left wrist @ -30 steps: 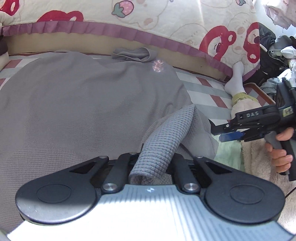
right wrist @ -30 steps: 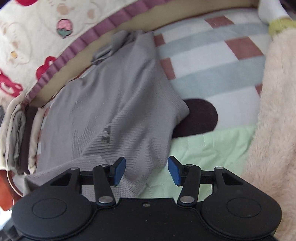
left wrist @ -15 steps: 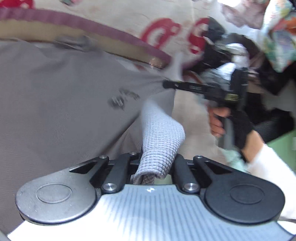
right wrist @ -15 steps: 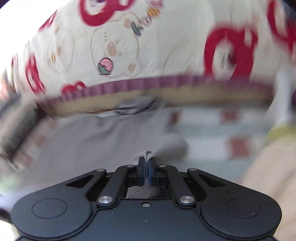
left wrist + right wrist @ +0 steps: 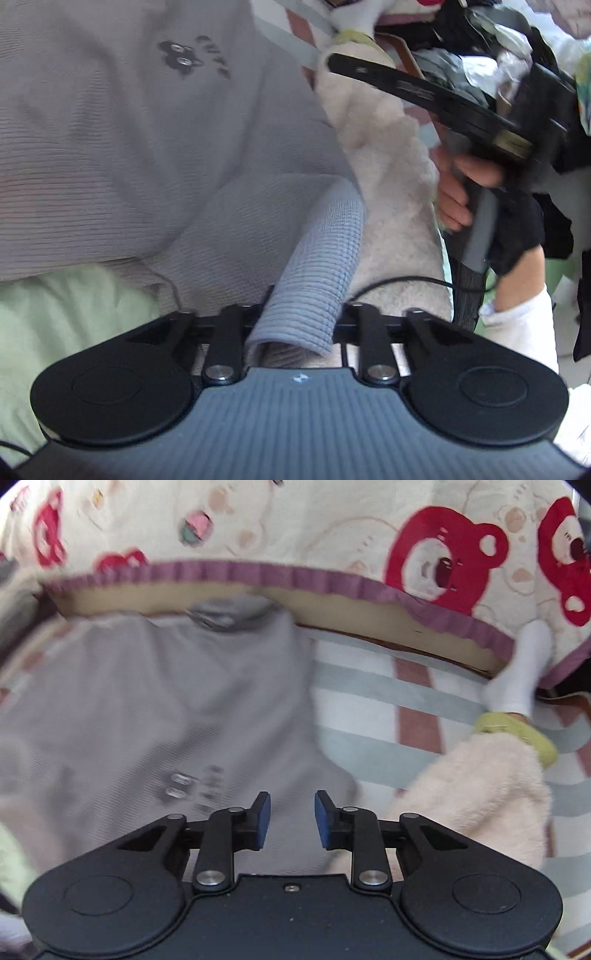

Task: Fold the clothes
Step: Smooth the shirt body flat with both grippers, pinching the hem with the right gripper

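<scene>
So the left gripper [image 5: 295, 317] is clamped on a ribbed cuff of the grey sweater [image 5: 155, 122], looks like a sleeve end, bunched up between the jaws and arching forward out of them. The right gripper [image 5: 291, 821] has its blue pads [image 5: 263, 819] apart with nothing between them, hovering just over the near right part of the same sweater. From the right wrist view the garment lies spread ahead and to the left of those open jaws, its long axis running away toward the collar [image 5: 232, 614] up at the purple-trimmed bear blanket [image 5: 332, 546]. My read is the left hand is the one that matters for the coming fold, since it already has cloth, and the body of the sweater lies ahead and to its left, so the sleeve would need to travel that way across the chest print [image 5: 192, 61]. The right one is the nearer hand for pinning or grabbing the right edge. Around it: striped mat [image 5: 406, 709] to the right, a fluffy cream fleece [image 5: 491, 794] right beside the sweater's edge, a white sock [image 5: 521, 672] farther back, pale green cloth [image 5: 55, 314] at the near edge. The fleece crowds that right side, and a black cable [image 5: 402, 282] lies across it close to the left gripper, so snagging seems possible. Both views are a bit smeared.
</scene>
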`<state>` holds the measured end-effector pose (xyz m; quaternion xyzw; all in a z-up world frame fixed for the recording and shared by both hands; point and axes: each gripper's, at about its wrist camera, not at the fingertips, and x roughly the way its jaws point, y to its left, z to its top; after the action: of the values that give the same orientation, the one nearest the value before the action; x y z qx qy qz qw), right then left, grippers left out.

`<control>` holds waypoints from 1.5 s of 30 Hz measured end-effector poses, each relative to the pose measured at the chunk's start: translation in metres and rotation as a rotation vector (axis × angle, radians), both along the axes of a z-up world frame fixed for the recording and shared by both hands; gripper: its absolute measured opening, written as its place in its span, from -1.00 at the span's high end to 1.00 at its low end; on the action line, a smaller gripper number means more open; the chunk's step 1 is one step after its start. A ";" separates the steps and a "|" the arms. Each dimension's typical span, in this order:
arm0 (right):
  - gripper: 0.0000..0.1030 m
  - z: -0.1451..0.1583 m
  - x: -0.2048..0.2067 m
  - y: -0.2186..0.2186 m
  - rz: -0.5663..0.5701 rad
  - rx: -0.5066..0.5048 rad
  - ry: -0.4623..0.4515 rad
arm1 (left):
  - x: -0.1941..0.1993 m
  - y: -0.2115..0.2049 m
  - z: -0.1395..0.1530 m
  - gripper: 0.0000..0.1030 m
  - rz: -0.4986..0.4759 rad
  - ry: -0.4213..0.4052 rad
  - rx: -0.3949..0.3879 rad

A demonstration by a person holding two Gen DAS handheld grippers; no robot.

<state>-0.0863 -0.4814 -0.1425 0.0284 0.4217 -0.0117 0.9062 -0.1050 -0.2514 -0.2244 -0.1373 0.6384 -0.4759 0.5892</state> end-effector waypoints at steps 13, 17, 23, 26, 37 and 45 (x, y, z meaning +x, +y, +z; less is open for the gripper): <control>0.03 -0.031 -0.004 0.109 0.549 0.128 0.405 | 0.042 0.114 0.041 -0.19 0.240 -0.107 0.115; 0.03 -0.043 -0.026 0.143 0.726 -0.038 0.590 | 0.080 0.184 0.024 -0.30 0.541 -0.049 0.213; 0.02 -0.003 -0.024 0.170 0.704 -0.017 0.368 | 0.107 0.251 0.016 -0.35 0.850 -0.075 0.309; -0.01 0.003 -0.013 0.199 0.739 -0.083 0.209 | 0.114 0.261 0.023 -0.35 0.898 -0.165 0.382; 0.44 -0.056 0.018 0.263 0.997 -0.264 0.090 | 0.119 0.311 0.029 -0.36 1.053 -0.200 0.443; 1.00 -0.044 0.070 0.202 0.624 0.023 0.102 | 0.108 0.306 0.009 -0.43 0.960 -0.024 0.343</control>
<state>-0.0166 -0.2798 -0.1862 -0.0929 0.4548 0.2702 0.8435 0.0033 0.0544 -0.2158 -0.3109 0.5653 -0.0416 0.7629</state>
